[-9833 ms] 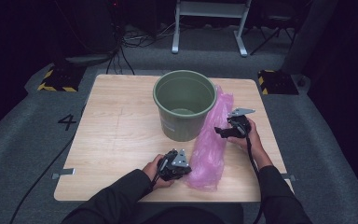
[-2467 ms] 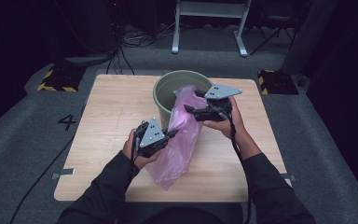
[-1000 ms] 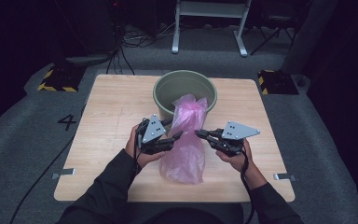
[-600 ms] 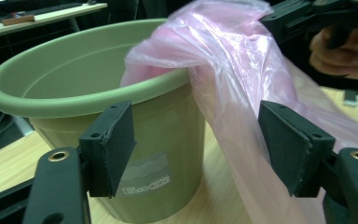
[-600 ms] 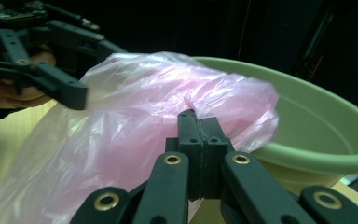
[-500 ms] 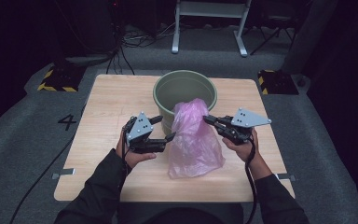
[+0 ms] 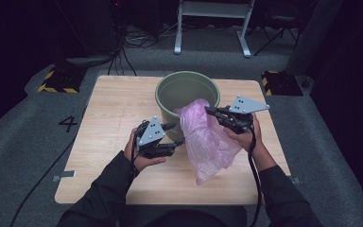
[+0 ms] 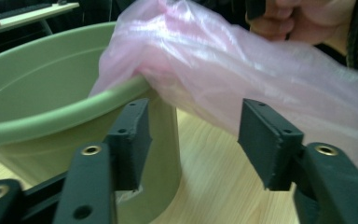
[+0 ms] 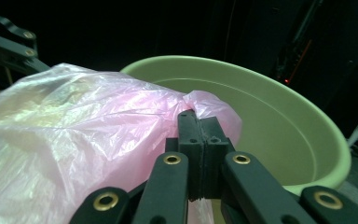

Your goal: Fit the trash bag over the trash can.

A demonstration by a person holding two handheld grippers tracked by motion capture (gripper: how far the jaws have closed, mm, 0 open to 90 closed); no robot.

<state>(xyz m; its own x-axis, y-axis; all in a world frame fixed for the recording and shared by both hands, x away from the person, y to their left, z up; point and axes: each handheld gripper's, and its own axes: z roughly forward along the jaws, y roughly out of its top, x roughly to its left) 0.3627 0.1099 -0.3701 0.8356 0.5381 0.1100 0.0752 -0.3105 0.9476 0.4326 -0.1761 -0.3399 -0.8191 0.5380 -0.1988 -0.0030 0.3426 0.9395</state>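
Nearest: left gripper (image 7: 174,134) with pads apart and nothing between them, jaws just closing a little, just short of pink plastic bag (image 7: 207,139); right gripper (image 7: 210,110) clenched on bag's bunched top edge, bag draped from there over near rim of green bucket (image 7: 185,88) and down onto light wooden tabletop (image 7: 108,118). Beyond bucket: grey carpeted floor (image 7: 28,127) marked "4" (image 7: 67,124), yellow-black striped block (image 7: 56,81) left, loose cables (image 7: 132,40) and white stand legs (image 7: 212,21) in dark background.
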